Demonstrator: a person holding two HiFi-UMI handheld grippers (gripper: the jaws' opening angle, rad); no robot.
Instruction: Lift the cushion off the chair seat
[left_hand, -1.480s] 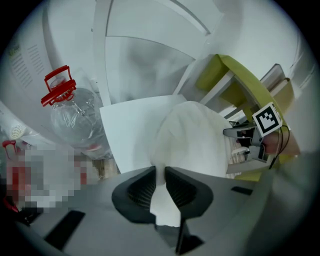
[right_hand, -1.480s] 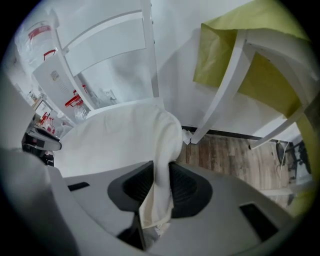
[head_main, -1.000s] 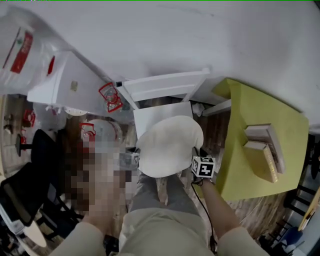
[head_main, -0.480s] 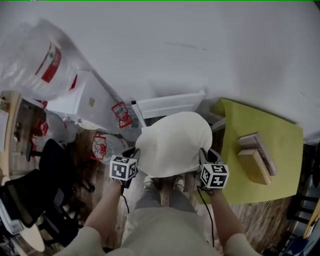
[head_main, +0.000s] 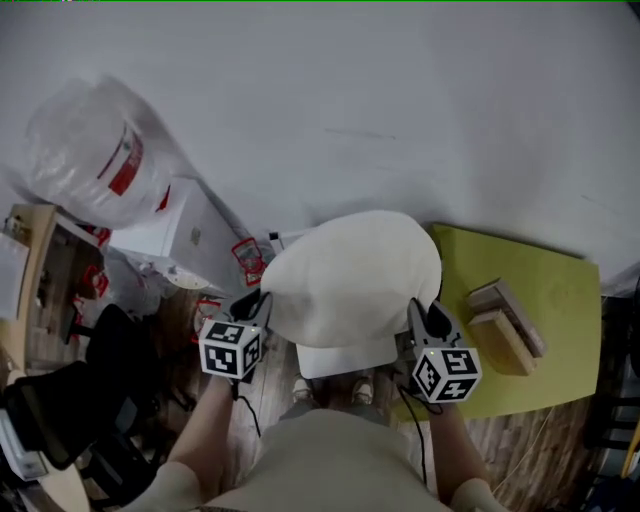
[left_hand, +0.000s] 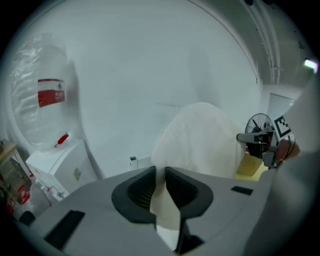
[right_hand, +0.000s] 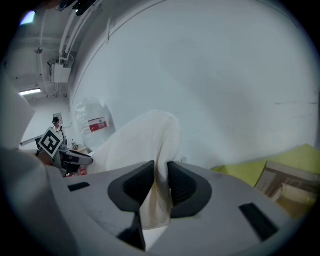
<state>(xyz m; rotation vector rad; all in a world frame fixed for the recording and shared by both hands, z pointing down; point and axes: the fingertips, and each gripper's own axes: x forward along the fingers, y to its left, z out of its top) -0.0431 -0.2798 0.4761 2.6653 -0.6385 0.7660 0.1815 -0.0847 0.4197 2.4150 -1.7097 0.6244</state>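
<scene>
The round cream cushion (head_main: 350, 272) hangs in the air between both grippers, above the white chair seat (head_main: 345, 358). My left gripper (head_main: 264, 303) is shut on the cushion's left edge. My right gripper (head_main: 415, 318) is shut on its right edge. In the left gripper view a fold of the cushion (left_hand: 200, 142) runs between the dark pads of the left gripper (left_hand: 160, 187), and the right gripper (left_hand: 260, 142) shows beyond it. In the right gripper view the cushion (right_hand: 140, 140) is pinched in the right gripper (right_hand: 161, 182).
A yellow-green table (head_main: 545, 290) with stacked books (head_main: 505, 325) stands to the right of the chair. A white cabinet (head_main: 190, 235) and a large clear plastic bag (head_main: 95, 150) are at the left by the white wall. A black office chair (head_main: 60, 405) is at the lower left.
Both grippers have risen with the cushion, which has come up off the seat toward the camera. The left gripper, hidden a second ago, now shows in the head view.
</scene>
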